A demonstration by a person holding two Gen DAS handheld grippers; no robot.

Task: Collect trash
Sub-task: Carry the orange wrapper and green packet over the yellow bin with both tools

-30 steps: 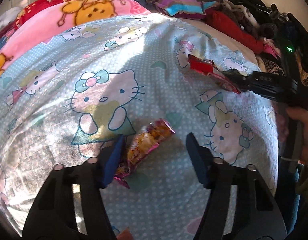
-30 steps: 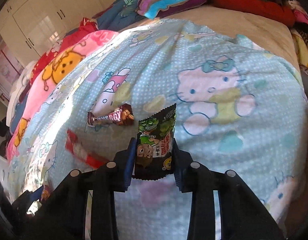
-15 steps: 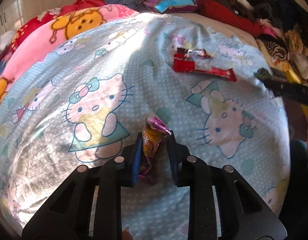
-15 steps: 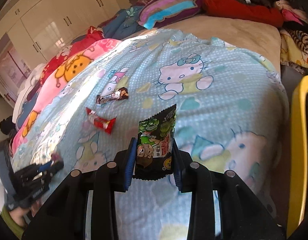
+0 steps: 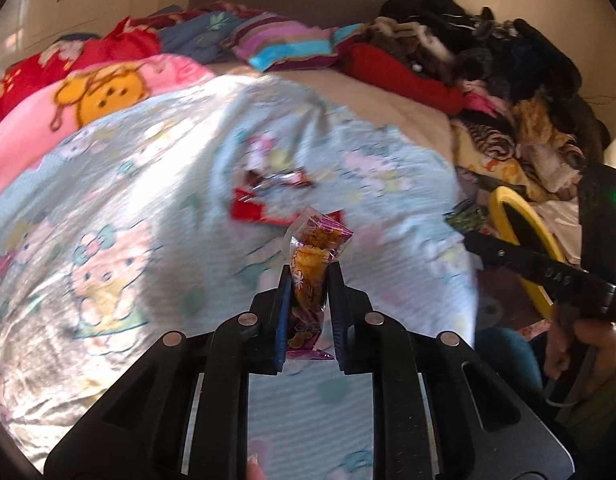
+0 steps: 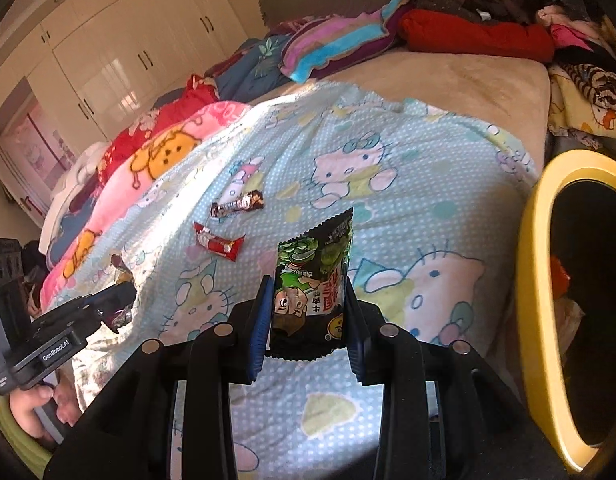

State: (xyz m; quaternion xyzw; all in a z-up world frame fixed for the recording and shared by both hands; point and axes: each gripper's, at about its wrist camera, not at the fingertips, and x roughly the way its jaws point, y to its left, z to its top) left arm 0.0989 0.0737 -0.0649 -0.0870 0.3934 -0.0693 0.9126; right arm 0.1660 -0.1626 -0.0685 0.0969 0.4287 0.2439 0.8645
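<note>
My left gripper [image 5: 307, 276] is shut on an orange and purple snack wrapper [image 5: 313, 264], held above the Hello Kitty bedsheet [image 5: 148, 200]. My right gripper [image 6: 308, 292] is shut on a green and black snack packet [image 6: 314, 280], raised over the bed's right edge beside a yellow-rimmed trash bin [image 6: 536, 280]. A red wrapper [image 6: 218, 240] and a brown candy bar wrapper [image 6: 238, 204] lie on the sheet; both also show in the left wrist view, red [image 5: 252, 212] and brown [image 5: 280, 178]. The right gripper [image 5: 466, 216] and the bin [image 5: 520, 224] show at the right of the left wrist view.
Pink and red blankets [image 5: 88, 92] lie along the bed's left side. A striped pillow [image 5: 284, 46] and a pile of clothes [image 5: 488, 60] sit at the head and right. White wardrobes [image 6: 120, 52] stand behind. The bin holds some trash [image 6: 560, 276].
My left gripper closed on the orange wrapper and lifted it off the sheet. My right gripper carried the green packet right, to the yellow bin.
</note>
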